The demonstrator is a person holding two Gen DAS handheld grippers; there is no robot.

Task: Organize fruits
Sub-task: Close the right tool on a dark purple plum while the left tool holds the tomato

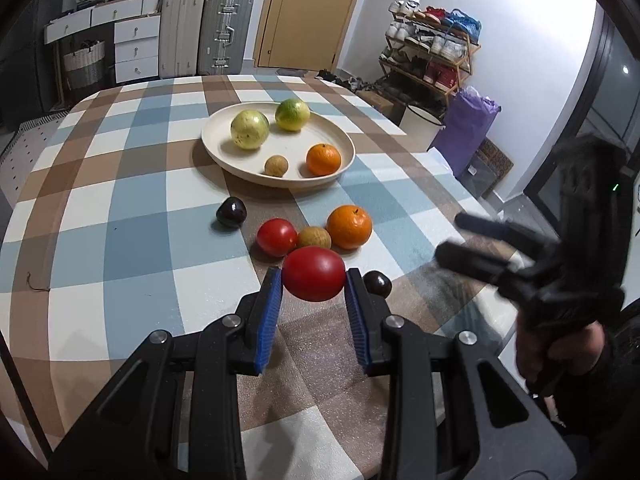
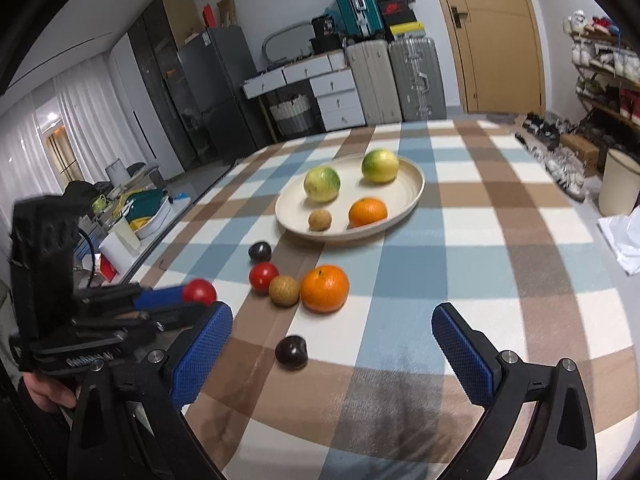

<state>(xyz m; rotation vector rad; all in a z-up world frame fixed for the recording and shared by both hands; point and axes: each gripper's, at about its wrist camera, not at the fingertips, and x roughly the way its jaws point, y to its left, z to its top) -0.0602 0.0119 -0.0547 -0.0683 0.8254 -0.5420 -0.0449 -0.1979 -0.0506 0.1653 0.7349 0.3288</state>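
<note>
Indoors, left tongs (image 1: 313, 280) grip a tomato (image 1: 314, 274) above the checkered tablecloth (image 1: 120, 208); right tongs (image 2: 332, 332) gape empty.

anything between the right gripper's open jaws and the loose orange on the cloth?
One thing: a dark plum lies on the tablecloth between the right gripper and the orange, seen in the right wrist view.

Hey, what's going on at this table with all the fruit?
A person is sorting fruit with a handheld gripper in each hand. The left gripper is shut on a red tomato, held clear of the checked tablecloth. The right gripper is open and empty, near a dark plum. The plate already holds four fruits, including an orange. Another tomato, a second orange, a small brown fruit and another plum lie loose on the cloth.
</note>
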